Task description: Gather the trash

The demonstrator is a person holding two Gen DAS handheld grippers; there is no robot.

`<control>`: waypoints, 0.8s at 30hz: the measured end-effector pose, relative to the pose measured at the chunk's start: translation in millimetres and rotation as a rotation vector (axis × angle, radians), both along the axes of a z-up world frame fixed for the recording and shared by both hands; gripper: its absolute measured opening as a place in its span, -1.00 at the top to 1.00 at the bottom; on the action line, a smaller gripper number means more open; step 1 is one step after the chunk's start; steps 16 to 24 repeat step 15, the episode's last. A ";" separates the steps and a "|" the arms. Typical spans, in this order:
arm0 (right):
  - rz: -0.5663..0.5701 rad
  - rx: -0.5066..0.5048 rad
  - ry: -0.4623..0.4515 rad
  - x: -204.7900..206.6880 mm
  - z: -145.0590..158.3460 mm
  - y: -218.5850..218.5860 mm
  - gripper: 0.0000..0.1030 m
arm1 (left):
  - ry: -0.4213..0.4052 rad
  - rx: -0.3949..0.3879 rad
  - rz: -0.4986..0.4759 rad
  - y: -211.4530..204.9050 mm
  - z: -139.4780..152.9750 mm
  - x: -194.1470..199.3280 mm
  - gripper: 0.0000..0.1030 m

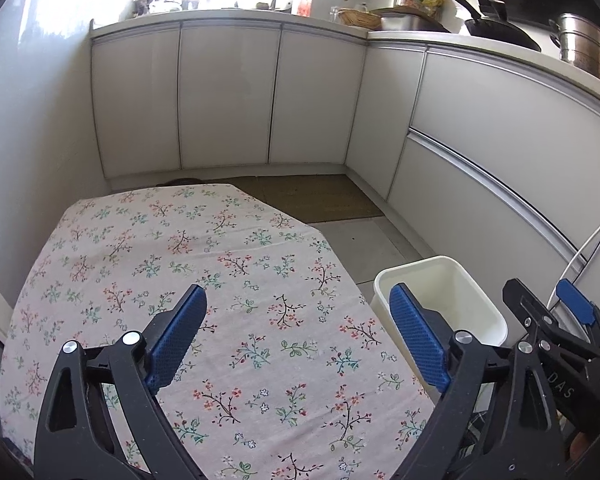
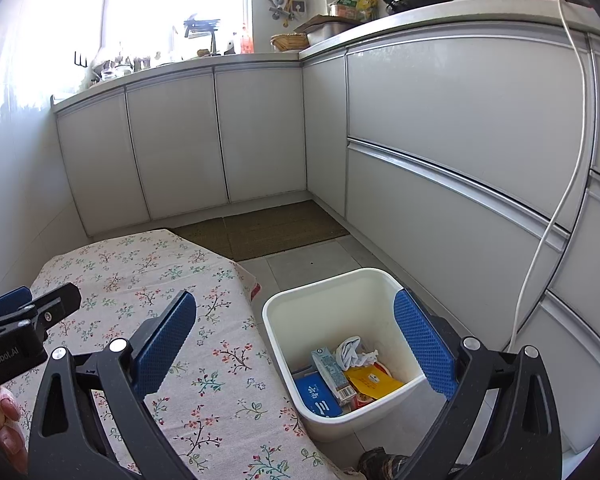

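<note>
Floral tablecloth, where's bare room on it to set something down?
The whole floral tablecloth is bare, from its far edge by the brown mat to both open grippers. Crowded: the white bin beside it, holding cartons and wrappers.

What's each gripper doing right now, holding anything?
Left gripper: open, nothing between the fingers.
Right gripper: open, holding nothing.

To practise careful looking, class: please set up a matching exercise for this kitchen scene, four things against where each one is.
Things:
1 white bin
2 milk carton
3 floral tablecloth
4 frying pan

Places:
A on the counter
B over the table
C on the floor beside the table
D inside the bin

Pairs: 1-C, 2-D, 3-B, 4-A
</note>
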State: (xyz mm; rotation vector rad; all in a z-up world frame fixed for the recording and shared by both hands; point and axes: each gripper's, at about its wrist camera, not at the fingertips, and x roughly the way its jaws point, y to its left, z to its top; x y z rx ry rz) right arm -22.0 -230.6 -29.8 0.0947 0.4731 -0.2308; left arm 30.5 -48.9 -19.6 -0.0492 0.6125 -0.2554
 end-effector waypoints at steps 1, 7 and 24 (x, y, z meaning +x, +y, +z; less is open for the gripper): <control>-0.001 -0.001 -0.001 -0.4 0.0 0.2 -0.87 | 0.001 -0.002 -0.006 -0.2 -0.4 -0.1 -0.70; -0.002 -0.006 -0.009 -1.9 1.1 1.5 -0.87 | -0.001 -0.002 -0.004 -0.6 -0.5 -0.2 -0.72; -0.010 -0.009 -0.017 -3.3 2.4 1.3 -0.87 | 0.020 0.014 -0.001 -3.9 0.5 0.5 -0.86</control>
